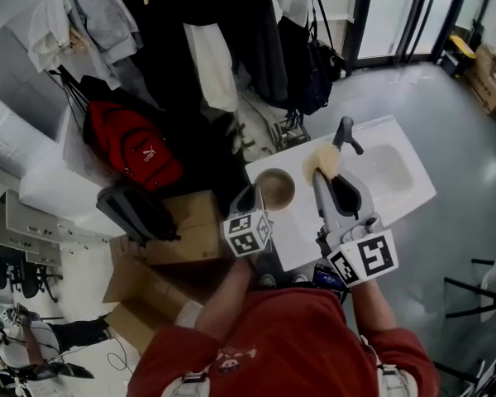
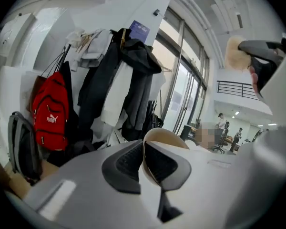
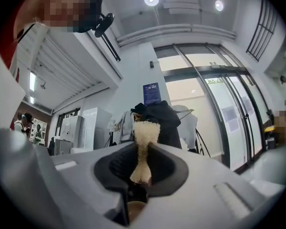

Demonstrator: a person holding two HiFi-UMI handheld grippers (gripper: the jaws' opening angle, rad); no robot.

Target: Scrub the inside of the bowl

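We hold the bowl (image 1: 277, 190) by its rim with the left gripper (image 2: 144, 161). Its jaws are closed almost all the way, with only the thin cream wall of the bowl between the pads. The bowl sits over the left part of the white desk (image 1: 298, 231), near its left edge, and we cannot tell whether it rests on the surface or hangs just above it. The right gripper (image 3: 143, 163) is clamped on a pale yellow sponge (image 3: 145, 132), squeezing it to a narrow waist so that its frayed end sticks out past the jaws. In the head view the sponge is to the right of the bowl, apart from it and close to the dark tap (image 1: 345, 135), with the sink (image 1: 393, 172) further right. In our judgement no scrubbing is under way yet. The main risk is the grip on the rim: pressing the sponge into the bowl could lever it round that one pinch point, tipping it or pulling it free. So close to the desk's edge, it could then drop to the floor. The sponge is held so narrowly that it may fold or slide out under sideways rubbing, and the hard jaws could then strike the bowl. The only writing we can read is "PUMA" on the red backpack (image 2: 50, 113) hanging at the left; the blue poster (image 3: 151, 93) is too small to read.
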